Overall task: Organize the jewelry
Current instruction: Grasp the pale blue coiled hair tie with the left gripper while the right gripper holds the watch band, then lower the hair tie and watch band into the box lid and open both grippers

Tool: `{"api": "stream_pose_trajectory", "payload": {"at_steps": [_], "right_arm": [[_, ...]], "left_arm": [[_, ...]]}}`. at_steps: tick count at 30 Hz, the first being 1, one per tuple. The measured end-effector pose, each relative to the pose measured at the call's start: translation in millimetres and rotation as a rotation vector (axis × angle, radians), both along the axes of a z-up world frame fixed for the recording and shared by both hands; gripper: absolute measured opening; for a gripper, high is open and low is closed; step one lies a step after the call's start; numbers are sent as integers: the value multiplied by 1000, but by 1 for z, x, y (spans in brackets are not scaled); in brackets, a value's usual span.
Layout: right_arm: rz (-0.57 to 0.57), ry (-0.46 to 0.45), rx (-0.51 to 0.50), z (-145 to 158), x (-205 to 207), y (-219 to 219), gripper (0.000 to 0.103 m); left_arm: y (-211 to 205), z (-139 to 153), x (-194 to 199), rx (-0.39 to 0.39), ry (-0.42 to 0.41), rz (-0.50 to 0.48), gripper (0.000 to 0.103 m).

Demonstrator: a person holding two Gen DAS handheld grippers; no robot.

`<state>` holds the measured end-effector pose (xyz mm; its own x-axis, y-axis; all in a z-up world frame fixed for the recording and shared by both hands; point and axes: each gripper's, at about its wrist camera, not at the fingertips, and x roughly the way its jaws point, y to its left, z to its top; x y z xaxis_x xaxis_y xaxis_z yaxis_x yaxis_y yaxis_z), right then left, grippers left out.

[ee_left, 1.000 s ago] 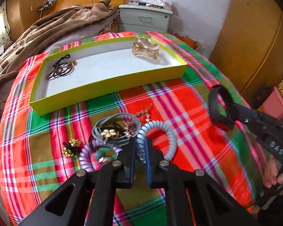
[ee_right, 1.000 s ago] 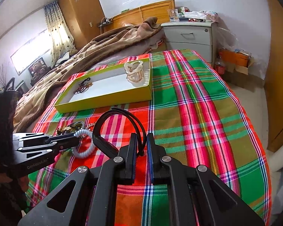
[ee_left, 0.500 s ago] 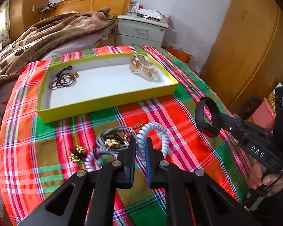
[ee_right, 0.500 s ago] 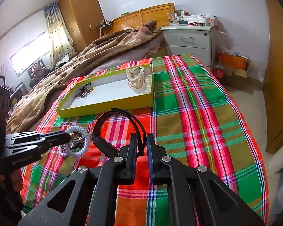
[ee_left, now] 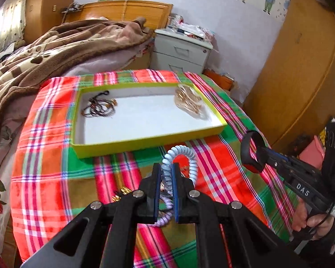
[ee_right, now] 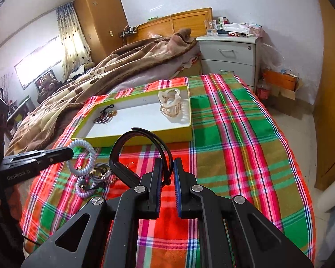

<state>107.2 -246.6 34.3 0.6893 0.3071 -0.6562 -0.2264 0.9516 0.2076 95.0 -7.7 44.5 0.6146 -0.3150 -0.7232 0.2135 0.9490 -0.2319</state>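
My left gripper point(ee_left: 167, 167) is shut on a pale blue spiral hair tie point(ee_left: 191, 156) and holds it above the plaid cloth, in front of the yellow tray point(ee_left: 145, 143). My right gripper point(ee_right: 167, 163) is shut on a black band point(ee_right: 120, 149), raised above the cloth. The tray holds a dark beaded bracelet point(ee_left: 98, 109) at its left and gold-clear bangles point(ee_left: 187, 102) at its right. A heap of loose pieces, with a lilac spiral tie point(ee_right: 84, 189), lies on the cloth under my left gripper point(ee_right: 69, 153).
The plaid cloth point(ee_right: 234, 145) covers the bed end. A brown blanket point(ee_left: 44, 53) lies behind the tray at the left. A grey nightstand point(ee_right: 230, 55) stands behind, and a wooden wardrobe point(ee_left: 301, 67) at the right.
My left gripper has lifted the pale blue spiral tie off the heap and moved toward the tray. My right gripper has risen a little with the black band.
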Motion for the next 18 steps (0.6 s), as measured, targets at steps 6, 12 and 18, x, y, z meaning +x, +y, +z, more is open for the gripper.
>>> {"api": "stream_pose_trajectory", "payload": {"at_steps": [6,12,18], "right_arm": [[9,-7,-4,8,12,10,10],[17,-13,-8,15,24,20,10],[27,-16,-18,22,42,34,10]], "left_arm": [[18,9,11,-11,-17,42,10],[30,15,21,-13,-22,59,10],[44,18,35,-11,-25,80,10]]}}
